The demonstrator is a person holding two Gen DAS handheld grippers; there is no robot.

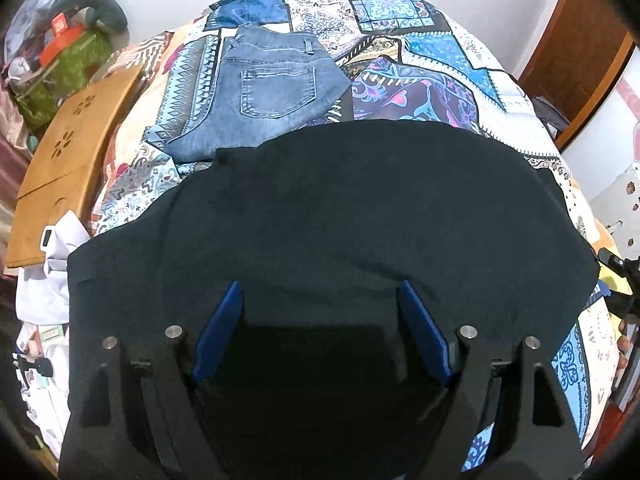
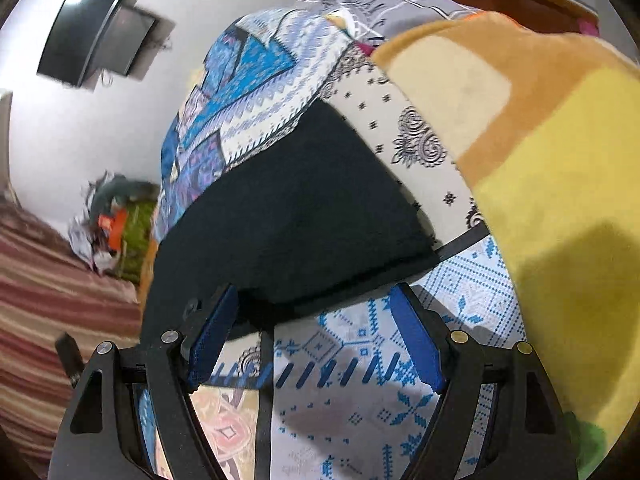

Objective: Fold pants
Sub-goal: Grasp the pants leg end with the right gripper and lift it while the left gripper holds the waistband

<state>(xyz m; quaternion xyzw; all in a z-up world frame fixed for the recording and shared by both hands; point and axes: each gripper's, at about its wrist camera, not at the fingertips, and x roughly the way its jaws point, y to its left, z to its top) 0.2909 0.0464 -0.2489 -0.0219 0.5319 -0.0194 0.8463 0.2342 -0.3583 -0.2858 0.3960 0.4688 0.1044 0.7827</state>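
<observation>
Underneath everything lies the patterned bedspread [image 1: 420, 64], blue, white and purple patchwork covering the whole bed. On it, spread wide and flat, are the dark pants [image 1: 340, 220], filling the near half of my left view and reaching back under my left claw [image 1: 320, 300], whose blue pads stand wide apart over the cloth, gripping nothing. Beyond the dark pants, touching their far edge, sits a folded pair of blue jeans [image 1: 260, 96], back pocket up. A yellow and orange blanket [image 2: 540, 160] crowds the right of my other view. Left of the bed leans a wooden board [image 1: 68, 168]. My right claw [image 2: 316, 300] is released too, one pad at the dark pants' near edge, the other over bare bedspread.
</observation>
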